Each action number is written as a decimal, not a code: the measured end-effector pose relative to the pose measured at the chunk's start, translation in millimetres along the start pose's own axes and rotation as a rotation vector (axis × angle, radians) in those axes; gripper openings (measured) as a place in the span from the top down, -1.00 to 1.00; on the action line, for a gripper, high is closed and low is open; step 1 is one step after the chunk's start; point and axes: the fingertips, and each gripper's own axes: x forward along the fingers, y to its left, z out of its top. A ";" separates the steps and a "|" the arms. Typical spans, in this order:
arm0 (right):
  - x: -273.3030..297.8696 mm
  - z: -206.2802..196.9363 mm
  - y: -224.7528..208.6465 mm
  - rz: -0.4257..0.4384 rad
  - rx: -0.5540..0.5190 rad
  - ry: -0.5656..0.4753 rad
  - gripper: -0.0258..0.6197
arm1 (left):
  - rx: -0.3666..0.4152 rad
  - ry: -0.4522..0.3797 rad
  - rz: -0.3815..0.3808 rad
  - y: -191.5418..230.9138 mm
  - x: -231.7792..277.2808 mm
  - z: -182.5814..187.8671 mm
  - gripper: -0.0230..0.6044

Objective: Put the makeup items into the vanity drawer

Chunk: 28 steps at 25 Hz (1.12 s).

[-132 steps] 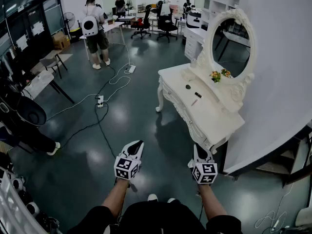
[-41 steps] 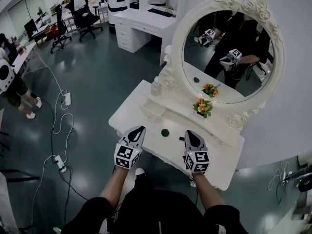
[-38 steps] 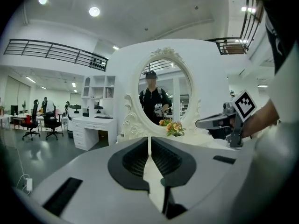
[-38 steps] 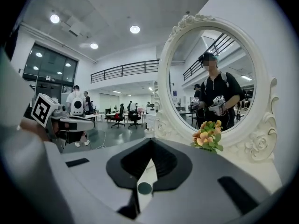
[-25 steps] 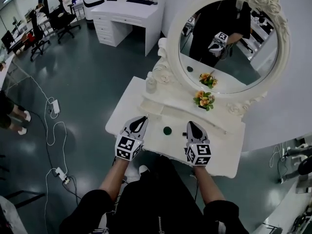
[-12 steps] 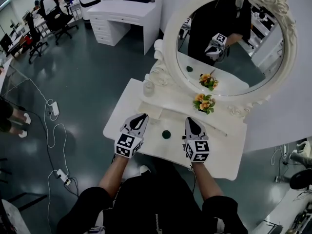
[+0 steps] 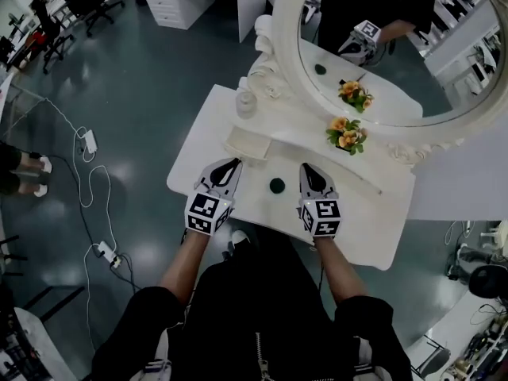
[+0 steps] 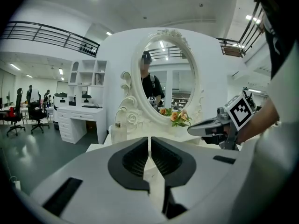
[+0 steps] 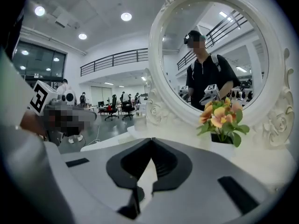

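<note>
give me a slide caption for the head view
Left gripper and right gripper, both shut, over a white vanity.

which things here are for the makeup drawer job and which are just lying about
For the job:
- small dark round item
- vanity table
- left gripper and right gripper, fingers shut, empty

Just there:
- flowers
- mirror
- pale bottle, may be makeup, can't tell
- floor power strip

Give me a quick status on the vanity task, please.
Left claw shut, empty; right claw shut, empty. Small round dark makeup item lies on white vanity top between them, untouched. Nothing seen in the way.
</note>
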 end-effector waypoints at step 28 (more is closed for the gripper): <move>53.7 -179.8 61.1 0.195 -0.120 0.628 0.05 | -0.110 0.109 0.099 14.7 -32.7 -58.6 0.82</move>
